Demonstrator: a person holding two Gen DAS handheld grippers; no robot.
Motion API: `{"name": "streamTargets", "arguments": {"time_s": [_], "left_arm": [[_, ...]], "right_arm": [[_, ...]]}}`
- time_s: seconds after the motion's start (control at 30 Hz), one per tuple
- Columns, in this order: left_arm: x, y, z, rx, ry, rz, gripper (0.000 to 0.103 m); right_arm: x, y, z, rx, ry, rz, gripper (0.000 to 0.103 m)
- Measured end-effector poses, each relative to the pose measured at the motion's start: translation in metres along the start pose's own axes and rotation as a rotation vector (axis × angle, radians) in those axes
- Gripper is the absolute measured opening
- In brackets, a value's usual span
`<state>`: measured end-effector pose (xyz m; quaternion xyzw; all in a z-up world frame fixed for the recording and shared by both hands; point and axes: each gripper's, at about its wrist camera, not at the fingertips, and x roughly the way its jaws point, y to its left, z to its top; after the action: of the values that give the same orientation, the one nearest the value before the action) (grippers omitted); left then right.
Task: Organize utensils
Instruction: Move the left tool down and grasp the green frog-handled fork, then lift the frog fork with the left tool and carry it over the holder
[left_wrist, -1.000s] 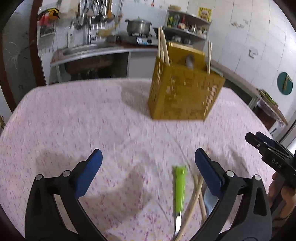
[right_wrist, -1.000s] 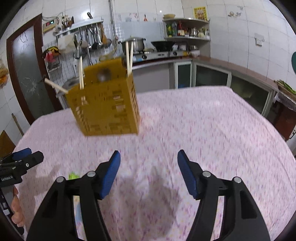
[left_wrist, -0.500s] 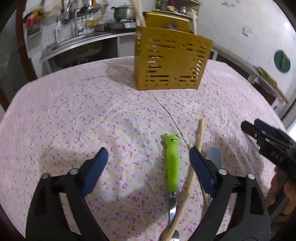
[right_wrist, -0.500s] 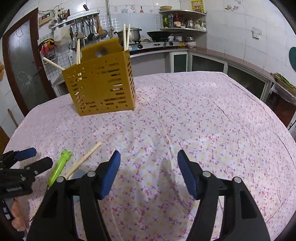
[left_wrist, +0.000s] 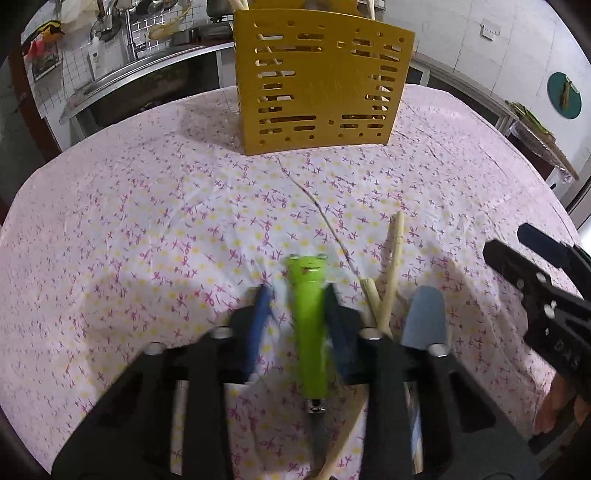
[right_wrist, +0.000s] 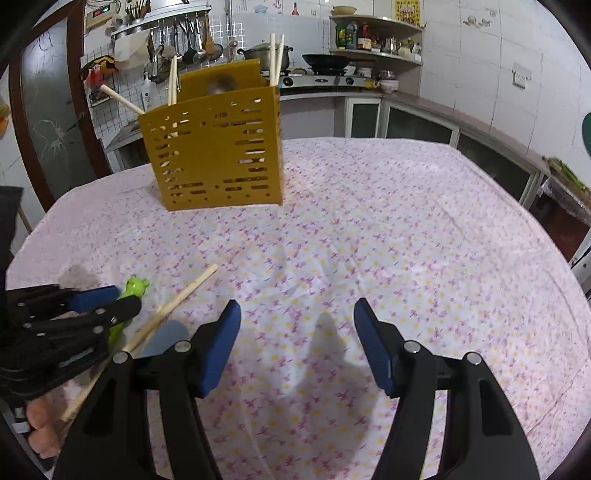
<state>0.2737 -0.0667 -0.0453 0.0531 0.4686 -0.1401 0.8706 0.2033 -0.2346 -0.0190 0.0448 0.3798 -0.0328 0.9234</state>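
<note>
While my left tool (left_wrist: 297, 306) closes on the green frog-handled utensil (left_wrist: 309, 325) lying near on the counter (left_wrist: 147, 229), my right tool (right_wrist: 297, 345) hovers half open, empty, yellow caddy (right_wrist: 218, 147) far.

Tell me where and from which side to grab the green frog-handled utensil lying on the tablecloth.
Take the green frog-handled utensil by the middle of its straight plastic handle, coming from above, pads on its long sides. It lies flat with the frog head towards the yellow slotted utensil holder. The left claw is closing around that stretch.
</note>
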Motion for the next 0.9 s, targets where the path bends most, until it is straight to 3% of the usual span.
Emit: {"name": "streamTargets", "arguments": {"time_s": [0.13,0.43,0.67,0.9], "left_arm": [[0.0,0.015,0.002,-0.047,0.015,-0.044,0.015],[-0.013,0.049,-0.009,-0.084,0.004,0.031,0.015],[-0.016,0.074,-0.018,-0.14,0.002,-0.003,0.015],[-0.019,0.08,-0.02,-0.158,0.0,-0.037,0.015]], "right_arm": [[-0.001,0.015,-0.003,-0.025,0.018,0.02,0.062],[0.004,0.054,-0.006,-0.071,0.07,0.065,0.06],[0.019,0.071,-0.013,-0.049,0.179,0.046,0.053],[0.021,0.08,-0.011,-0.071,0.187,0.067,0.019]]}}
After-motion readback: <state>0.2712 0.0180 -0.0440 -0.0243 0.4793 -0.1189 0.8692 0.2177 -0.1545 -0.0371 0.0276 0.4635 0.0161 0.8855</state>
